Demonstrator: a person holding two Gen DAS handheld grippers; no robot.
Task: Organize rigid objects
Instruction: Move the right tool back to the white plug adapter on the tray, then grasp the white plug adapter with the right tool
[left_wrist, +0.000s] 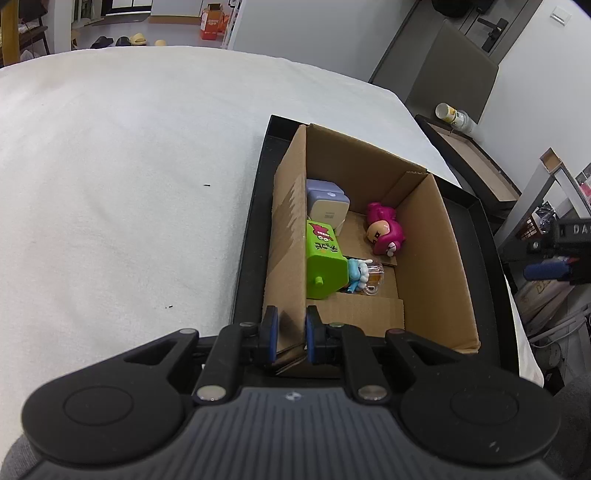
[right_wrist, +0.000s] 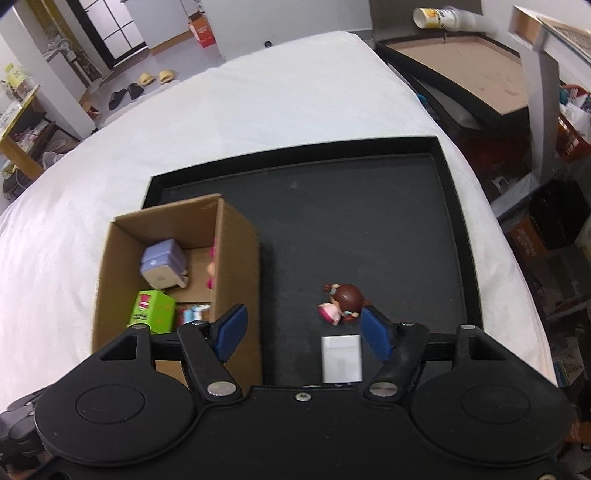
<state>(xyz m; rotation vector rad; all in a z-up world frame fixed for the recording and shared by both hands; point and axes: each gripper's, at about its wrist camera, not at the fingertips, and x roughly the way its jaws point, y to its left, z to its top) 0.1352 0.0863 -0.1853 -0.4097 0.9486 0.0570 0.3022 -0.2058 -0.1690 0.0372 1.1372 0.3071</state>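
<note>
Four toys already in the cardboard box (left_wrist: 424, 236), whose wall the left gripper (left_wrist: 289, 334) jaws clamp; right gripper (right_wrist: 301, 332) jaws half-open and empty, doll figure (right_wrist: 341, 302) and white block (right_wrist: 341, 358) between them on the tray (right_wrist: 369, 221) (two left).

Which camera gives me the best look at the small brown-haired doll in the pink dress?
The right wrist view: the small brown-haired doll in the pink dress lies unobstructed on the black tray. The left wrist view doesn't show it, only the cardboard box.
</note>
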